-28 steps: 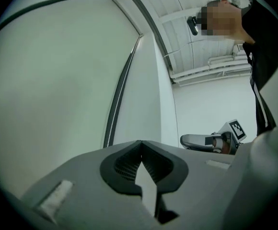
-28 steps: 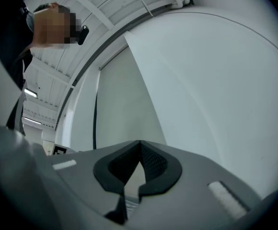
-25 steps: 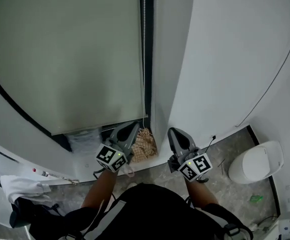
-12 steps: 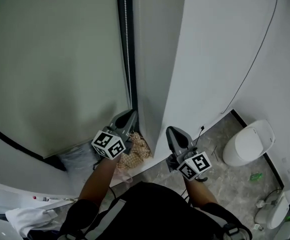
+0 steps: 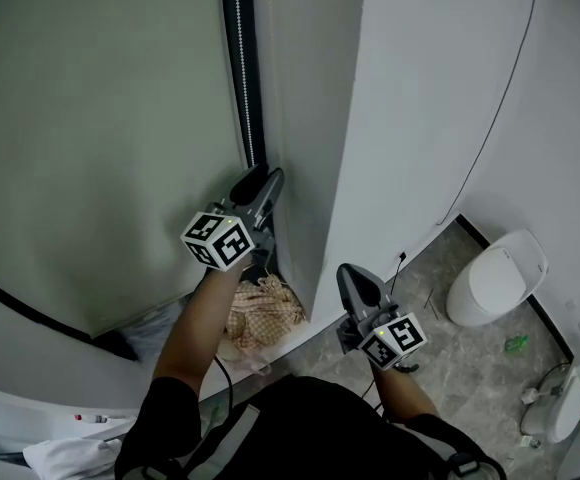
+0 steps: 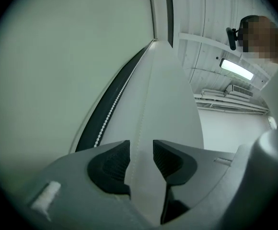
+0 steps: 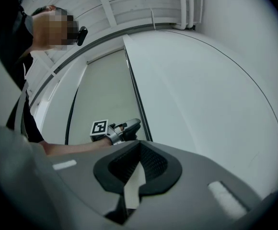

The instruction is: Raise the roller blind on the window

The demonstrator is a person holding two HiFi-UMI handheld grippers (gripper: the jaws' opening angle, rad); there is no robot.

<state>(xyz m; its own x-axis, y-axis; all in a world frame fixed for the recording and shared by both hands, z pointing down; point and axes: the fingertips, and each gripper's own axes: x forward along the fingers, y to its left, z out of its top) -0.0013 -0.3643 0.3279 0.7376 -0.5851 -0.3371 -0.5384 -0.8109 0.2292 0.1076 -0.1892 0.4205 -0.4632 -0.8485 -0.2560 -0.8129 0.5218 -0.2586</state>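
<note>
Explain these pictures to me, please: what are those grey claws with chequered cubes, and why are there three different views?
There is no robot here. A person holds hand-operated tongs in each hand, and the patterned cubes are part of them. One picture comes from a camera on the person's head, looking down. The other two come from cameras riding on each pair of tongs. The left tongs are raised beside the bead chain at the edge of the grey-green roller blind. Their jaws have just been opening and grip nothing; the chain hangs beside them. The right tongs are shut and empty, lower down near the white wall. On the floor are a toilet and a woven bag.
</note>
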